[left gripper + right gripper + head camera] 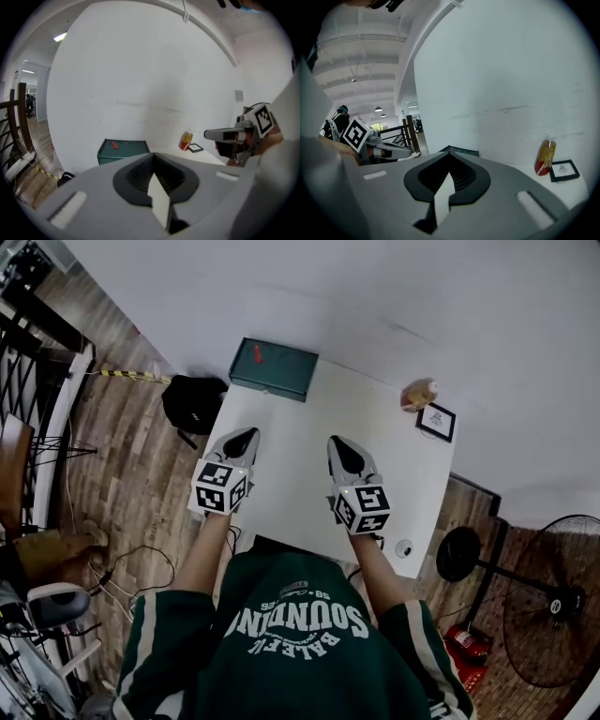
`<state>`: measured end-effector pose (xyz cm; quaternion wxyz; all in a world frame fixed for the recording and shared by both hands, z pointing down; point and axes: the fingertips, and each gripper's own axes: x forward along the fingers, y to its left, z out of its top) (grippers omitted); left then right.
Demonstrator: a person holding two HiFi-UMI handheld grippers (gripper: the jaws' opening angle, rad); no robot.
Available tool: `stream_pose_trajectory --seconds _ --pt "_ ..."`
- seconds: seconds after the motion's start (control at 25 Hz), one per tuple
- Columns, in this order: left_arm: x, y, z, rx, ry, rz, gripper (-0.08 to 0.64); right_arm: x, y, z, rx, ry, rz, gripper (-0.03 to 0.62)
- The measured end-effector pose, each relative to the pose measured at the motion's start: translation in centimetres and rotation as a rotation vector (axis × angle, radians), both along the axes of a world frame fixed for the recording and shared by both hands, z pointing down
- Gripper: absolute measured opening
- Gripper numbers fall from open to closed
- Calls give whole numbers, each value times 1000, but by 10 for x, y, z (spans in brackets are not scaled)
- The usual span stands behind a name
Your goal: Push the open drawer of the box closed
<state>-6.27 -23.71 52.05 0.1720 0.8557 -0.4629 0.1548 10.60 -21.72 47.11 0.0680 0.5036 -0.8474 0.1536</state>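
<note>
1. The dark green metal box sits at the far left corner of the white table, right against the wall, with a small red thing on its lid.
2. Both claws hover over the near half of the table, well short of the box and not touching anything.
3. The left claw has its jaws pressed together with nothing between them. The right claw is the same, closed and empty.
4. The relation that matters: in the head view the box lies at about 12 to 1 o'clock from the left claw and at about 11 o'clock from the right one. The left claw is clearly the nearer of the two, so I'd guess it's the one to go in.
5. The box's long axis runs roughly 9 to 3 across the table, tipped a bit toward 10 to 4. Its long front face looks back at the person, so a push would go toward 12 o'clock, into the wall.
6. Honestly can't tell from here whether the drawer sticks out. The front looks flat in the head view, and the left claw's view doesn't settle it either.
7. An orange drink bottle and a small black picture frame stand at 1 to 2 o'clock from the right claw, well apart from the box and out of the way.
</note>
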Motion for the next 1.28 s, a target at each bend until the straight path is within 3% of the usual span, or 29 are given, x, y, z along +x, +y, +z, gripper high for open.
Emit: stream_pose_trajectory --seconds 0.28,1.28 --pt "-1 30 -44 100 35 -19 52 -1 24 -31 86 30 -6 0" --pt "8 36 -32 100 21 18 52 3 35 -27 88 35 -3 0"
